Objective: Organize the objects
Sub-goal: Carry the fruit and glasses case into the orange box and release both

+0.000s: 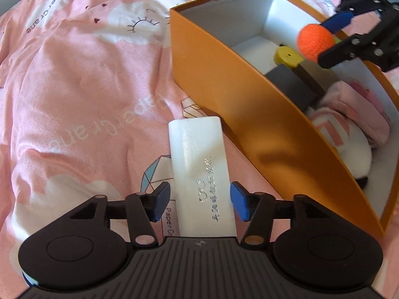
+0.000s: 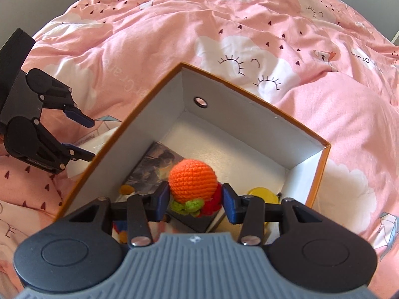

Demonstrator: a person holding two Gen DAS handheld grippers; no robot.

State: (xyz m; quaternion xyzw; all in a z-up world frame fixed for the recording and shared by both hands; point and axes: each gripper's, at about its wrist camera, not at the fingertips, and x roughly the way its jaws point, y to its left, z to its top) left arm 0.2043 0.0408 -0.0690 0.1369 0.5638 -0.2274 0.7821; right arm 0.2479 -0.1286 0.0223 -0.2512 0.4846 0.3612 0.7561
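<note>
A white rectangular box (image 1: 197,149) with printed lettering lies on the pink bedspread beside the orange cardboard box (image 1: 224,79). My left gripper (image 1: 199,196) straddles its near end, open, with a small gap at each blue pad. From the right wrist view, the left gripper (image 2: 90,139) stands just outside the orange box's (image 2: 237,114) left wall. My right gripper (image 2: 194,199) is shut on an orange crocheted ball toy (image 2: 192,179) with green and red parts, and holds it above the box's inside. In the left wrist view, the ball (image 1: 314,40) hangs over the far rim.
Inside the orange box lie a yellow piece (image 1: 286,56), a dark grey block (image 1: 291,84), pink fabric (image 1: 354,109), a white plush with pink stripes (image 1: 334,134) and a picture card (image 2: 152,167). The rumpled pink bedspread (image 1: 74,99) spreads all around.
</note>
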